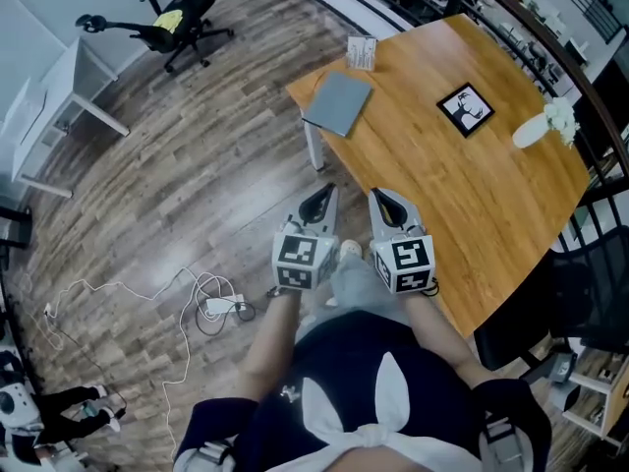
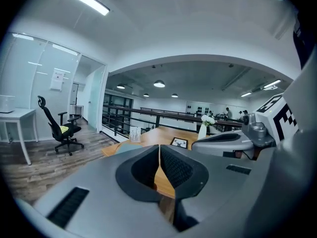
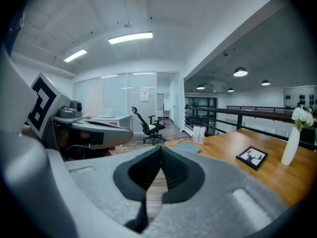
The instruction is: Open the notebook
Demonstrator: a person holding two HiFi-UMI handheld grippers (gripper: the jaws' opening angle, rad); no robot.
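A grey closed notebook [image 1: 339, 102] lies flat near the far left corner of the wooden table [image 1: 462, 185]; it also shows as a grey slab [image 3: 187, 146] in the right gripper view and a sliver [image 2: 128, 144] in the left gripper view. My left gripper [image 1: 323, 202] hangs over the floor just off the table's near edge, jaws shut with nothing between them. My right gripper [image 1: 385, 203] sits beside it at the table's edge, jaws also shut and empty. Both are well short of the notebook.
On the table stand a small card holder [image 1: 362, 53], a framed deer picture [image 1: 465, 108] and a white vase with flowers [image 1: 545, 126]. An office chair [image 1: 172, 26] and a white desk [image 1: 59, 96] are on the floor at left; cables [image 1: 211, 306] lie near my feet.
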